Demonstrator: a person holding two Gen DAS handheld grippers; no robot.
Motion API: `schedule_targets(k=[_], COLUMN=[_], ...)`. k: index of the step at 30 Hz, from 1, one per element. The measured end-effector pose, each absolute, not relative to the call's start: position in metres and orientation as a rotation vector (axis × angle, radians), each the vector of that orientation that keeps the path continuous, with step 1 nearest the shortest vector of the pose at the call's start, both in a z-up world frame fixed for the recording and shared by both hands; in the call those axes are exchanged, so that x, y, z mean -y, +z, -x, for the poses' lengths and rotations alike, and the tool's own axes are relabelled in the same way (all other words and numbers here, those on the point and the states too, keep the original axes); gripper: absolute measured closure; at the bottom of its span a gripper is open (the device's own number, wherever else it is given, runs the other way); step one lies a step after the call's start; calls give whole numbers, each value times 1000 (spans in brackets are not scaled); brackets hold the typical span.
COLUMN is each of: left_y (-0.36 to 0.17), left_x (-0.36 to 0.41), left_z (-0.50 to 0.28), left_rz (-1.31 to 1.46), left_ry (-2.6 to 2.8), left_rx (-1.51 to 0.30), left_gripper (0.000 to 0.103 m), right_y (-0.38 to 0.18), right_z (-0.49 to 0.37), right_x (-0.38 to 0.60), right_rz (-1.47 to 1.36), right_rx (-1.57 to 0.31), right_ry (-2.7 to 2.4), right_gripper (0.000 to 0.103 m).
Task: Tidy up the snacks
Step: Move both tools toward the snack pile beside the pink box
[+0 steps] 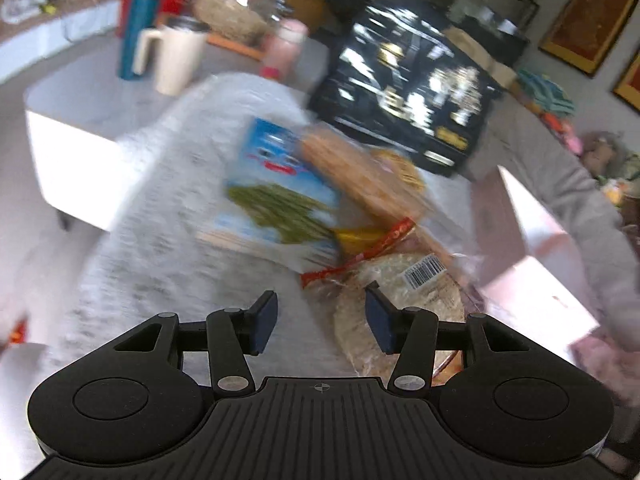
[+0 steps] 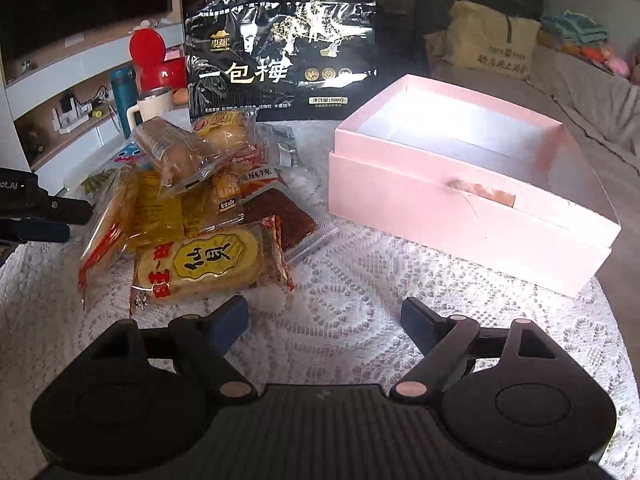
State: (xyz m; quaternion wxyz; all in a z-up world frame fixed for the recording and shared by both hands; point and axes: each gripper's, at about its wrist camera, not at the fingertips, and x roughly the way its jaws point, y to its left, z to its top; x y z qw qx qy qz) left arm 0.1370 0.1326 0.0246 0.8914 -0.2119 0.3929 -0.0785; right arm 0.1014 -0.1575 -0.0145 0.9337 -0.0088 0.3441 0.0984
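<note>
- The snacks sit in a loose heap on the white lace tablecloth [image 2: 340, 300], with the rice cracker packet [image 2: 212, 264] lying nearest the right gripper [image 2: 324, 320].
- That right gripper hangs just short of the packet, its jaws spread wide with only lace between them, a width that looks meant for taking a flat packet.
- The pink box [image 2: 460, 208] stands open and empty just to the right of the heap, probably the place the snacks are meant to go.
- A large black plum bag [image 2: 280, 56] stands upright behind the heap.
- The left gripper [image 1: 320, 320] comes in from the other side of the heap; its jaws are partly apart and hold nothing, and a clear-wrapped round cracker pack [image 1: 424, 292] lies just beyond its fingertips.
- A blue snack box [image 1: 276, 184] lies tilted against the heap in the blurred left wrist view.
</note>
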Motion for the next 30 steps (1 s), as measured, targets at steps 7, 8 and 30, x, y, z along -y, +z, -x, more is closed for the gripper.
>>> schedule_targets(k=[7, 8, 30], left_y=[39, 41, 34], left_x=[-124, -122, -44], left_z=[-153, -149, -108], left_rz=[414, 393, -216], left_ry=[-153, -152, -56], left_rx=[-771, -778, -696], left_gripper=[49, 49, 44], right_y=[-17, -17, -17], right_z=[-104, -104, -106], right_x=[158, 157, 155], right_rz=[8, 8, 10], right_rx=[-698, -697, -699], right_ry=[201, 201, 203], right_gripper=[14, 14, 11])
